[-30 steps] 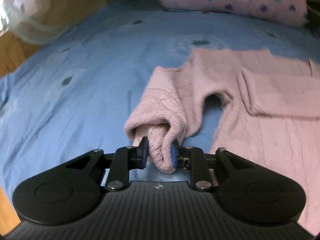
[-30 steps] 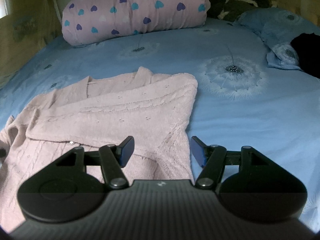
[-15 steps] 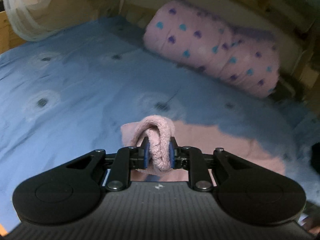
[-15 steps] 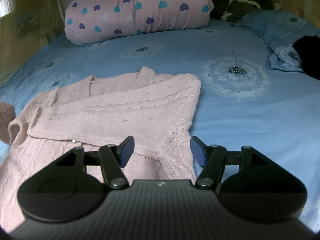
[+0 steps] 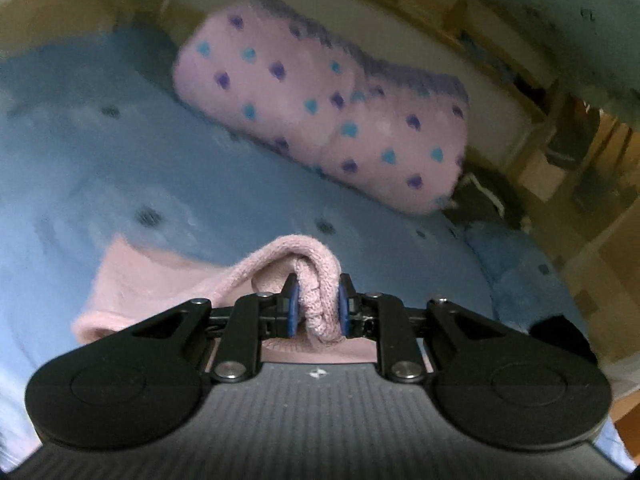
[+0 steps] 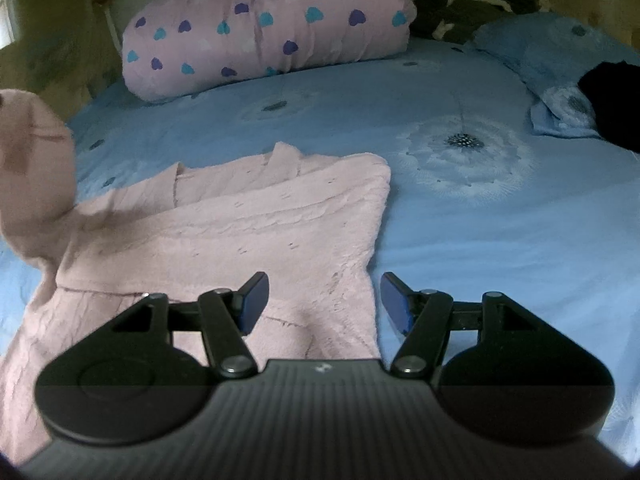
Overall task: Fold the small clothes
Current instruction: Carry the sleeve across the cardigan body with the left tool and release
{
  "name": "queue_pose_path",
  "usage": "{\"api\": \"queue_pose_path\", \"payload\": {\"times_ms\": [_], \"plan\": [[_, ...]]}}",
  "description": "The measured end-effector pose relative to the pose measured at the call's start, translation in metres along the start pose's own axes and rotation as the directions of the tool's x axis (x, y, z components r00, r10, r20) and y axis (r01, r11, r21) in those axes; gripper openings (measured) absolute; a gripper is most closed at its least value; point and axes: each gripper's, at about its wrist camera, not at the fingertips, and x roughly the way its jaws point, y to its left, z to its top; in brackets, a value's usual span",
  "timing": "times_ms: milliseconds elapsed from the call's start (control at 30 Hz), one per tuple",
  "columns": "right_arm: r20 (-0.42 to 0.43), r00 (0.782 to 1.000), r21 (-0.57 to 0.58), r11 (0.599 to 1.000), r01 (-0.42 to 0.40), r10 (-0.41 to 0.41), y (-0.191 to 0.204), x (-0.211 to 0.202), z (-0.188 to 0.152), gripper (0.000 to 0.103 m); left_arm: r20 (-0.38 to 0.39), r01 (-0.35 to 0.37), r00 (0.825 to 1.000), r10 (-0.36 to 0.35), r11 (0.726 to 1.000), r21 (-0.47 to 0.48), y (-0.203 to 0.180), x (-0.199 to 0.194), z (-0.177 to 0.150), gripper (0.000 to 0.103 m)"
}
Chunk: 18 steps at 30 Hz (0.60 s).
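Note:
A pale pink knitted cardigan [image 6: 248, 236] lies on the blue bedsheet, its right sleeve folded across the chest. My left gripper [image 5: 318, 308] is shut on the cuff of the left sleeve [image 5: 316, 280] and holds it lifted above the bed; the raised sleeve [image 6: 32, 168] shows at the left edge of the right wrist view. My right gripper [image 6: 324, 302] is open and empty, hovering over the cardigan's right lower edge.
A rolled pink blanket with hearts [image 6: 264, 28] lies at the head of the bed. A blue pillow [image 6: 560, 52] and dark clothing [image 6: 616, 104] sit at the far right. The blue sheet [image 6: 480, 208] stretches to the right of the cardigan.
My left gripper has lifted the sleeve cuff up off the bed and carried it towards the cardigan body, tilting upward. My right gripper has stayed open, almost still.

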Motion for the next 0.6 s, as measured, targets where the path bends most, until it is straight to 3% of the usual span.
{"api": "queue_pose_path", "payload": {"times_ms": [167,333,500,600], "plan": [[0.006,1.000,0.052,0.999,0.003,-0.004,-0.012,-0.002,0.004,0.064,-0.117,0.007,0.993,-0.010,1.000,-0.029,-0.024,0.061,-0.045,0.022],[0.005,1.000,0.103,0.995,0.011,-0.011,-0.025,-0.002,0.008,0.064,-0.208,-0.030,0.977,0.041,0.998,0.057,-0.043,0.102,-0.091,0.023],[-0.001,1.000,0.130,0.992,0.007,-0.007,-0.031,-0.002,0.010,0.064,-0.278,-0.056,0.956,0.097,0.987,0.151,-0.046,0.117,-0.116,0.025],[-0.004,1.000,0.125,0.992,0.003,-0.003,-0.030,-0.001,0.009,0.064,-0.283,-0.057,0.952,0.116,0.977,0.208,-0.047,0.114,-0.120,0.034]]}}
